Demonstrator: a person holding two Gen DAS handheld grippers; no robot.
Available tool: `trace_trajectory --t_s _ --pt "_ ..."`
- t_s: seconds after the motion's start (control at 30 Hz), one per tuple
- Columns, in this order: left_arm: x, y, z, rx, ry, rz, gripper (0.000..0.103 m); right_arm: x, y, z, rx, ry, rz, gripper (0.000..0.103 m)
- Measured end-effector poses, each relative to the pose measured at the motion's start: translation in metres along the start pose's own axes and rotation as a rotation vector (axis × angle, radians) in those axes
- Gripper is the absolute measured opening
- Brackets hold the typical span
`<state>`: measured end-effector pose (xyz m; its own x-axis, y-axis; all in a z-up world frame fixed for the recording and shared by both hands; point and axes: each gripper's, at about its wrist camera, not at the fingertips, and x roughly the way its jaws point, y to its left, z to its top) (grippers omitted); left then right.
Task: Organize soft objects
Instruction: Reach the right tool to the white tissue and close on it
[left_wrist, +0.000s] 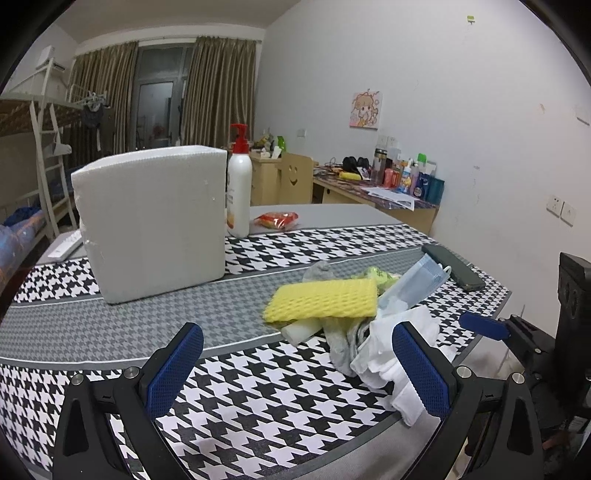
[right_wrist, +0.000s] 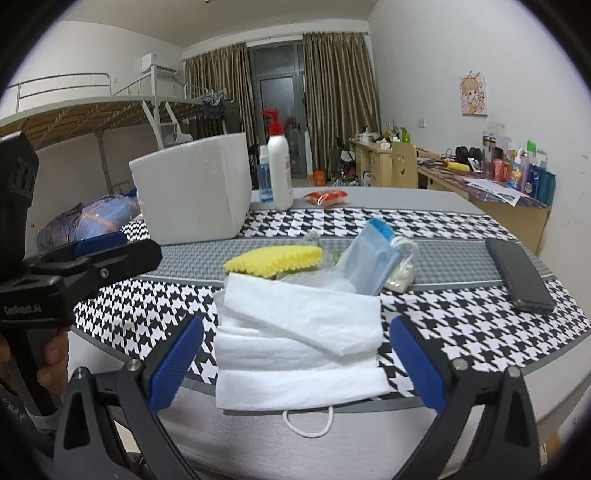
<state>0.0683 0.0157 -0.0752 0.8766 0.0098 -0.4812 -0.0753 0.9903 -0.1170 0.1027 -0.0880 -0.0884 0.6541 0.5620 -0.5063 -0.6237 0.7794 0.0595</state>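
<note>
So, both grippers empty, pile not sorted yet.

My right gripper (right_wrist: 297, 360) has its fingers spread wide around the white cloth (right_wrist: 299, 350), long axis crossways, hanging off the desk (right_wrist: 461, 201) edge. Left gripper (left_wrist: 297, 369) gapes too, pile off to its right. Sponge (right_wrist: 275, 258) and masks (right_wrist: 373, 258) lie behind; foam box (right_wrist: 192, 188) further back-left.

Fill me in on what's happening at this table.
A person holds two grippers, both open and empty. The right gripper faces the folded white cloth at the table edge; the left gripper hovers beside the pile. The yellow foam net, grey sock and masks lie unsorted; the white foam box stands behind.
</note>
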Motion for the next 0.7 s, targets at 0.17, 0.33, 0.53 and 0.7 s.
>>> trace_trajectory --t_s 0.17,0.33,0.53,0.7 --pt "0.008 0.002 -0.003 -0.008 0.035 0.011 0.102 0.010 0.000 -0.004 0.003 0.040 0.002 0.102" --pt "0.011 0.003 -0.004 -0.003 0.052 0.018 0.102 0.021 0.001 -0.010 -0.001 0.092 0.010 0.096" --pt "0.015 0.001 -0.003 0.001 0.061 0.014 0.102 0.031 0.001 -0.014 -0.003 0.145 0.018 0.083" --pt "0.019 0.002 -0.002 -0.005 0.068 0.022 0.102 0.032 0.001 -0.015 -0.027 0.156 -0.011 0.068"
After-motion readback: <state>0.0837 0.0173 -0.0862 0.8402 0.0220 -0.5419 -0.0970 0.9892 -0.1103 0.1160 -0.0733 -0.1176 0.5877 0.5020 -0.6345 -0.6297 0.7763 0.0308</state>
